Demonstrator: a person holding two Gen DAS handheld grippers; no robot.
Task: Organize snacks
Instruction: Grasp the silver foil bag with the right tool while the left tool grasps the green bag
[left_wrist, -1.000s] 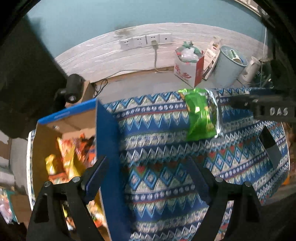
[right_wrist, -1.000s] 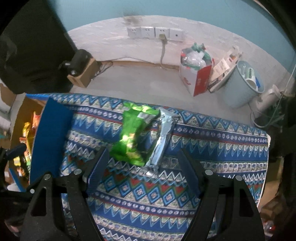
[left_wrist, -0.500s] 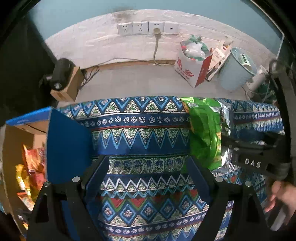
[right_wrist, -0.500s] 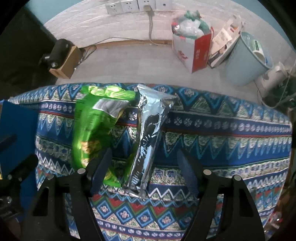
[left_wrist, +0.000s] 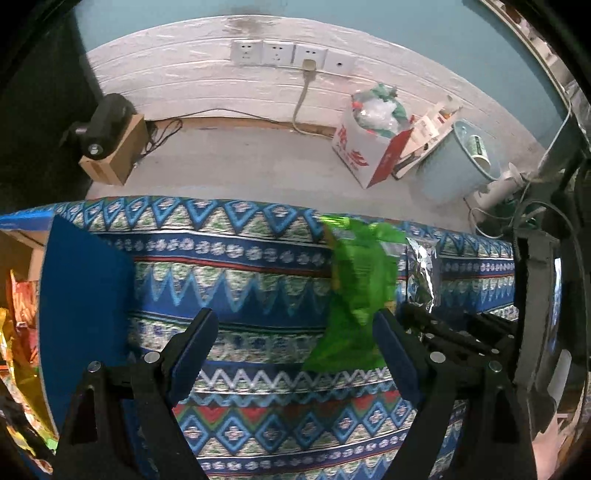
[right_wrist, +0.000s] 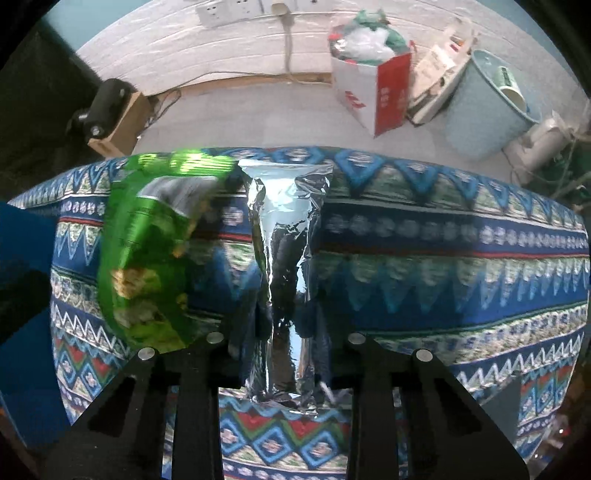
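The right gripper had just come down and clenched its jaws on the crinkled silver foil snack packet lying on the patterned blue tablecloth beside the green crisp bag, ready for lifting, while the left gripper hung wide open, holding nothing.

A lived-in room of a home, used as a makeshift work corner.

A teal wall over white brick-pattern panelling carries a row of white wall sockets; on the grey floor stand an overfilled red-and-white paper bag and a pale blue plastic bin; a patterned blue woven cloth covers the worktop.
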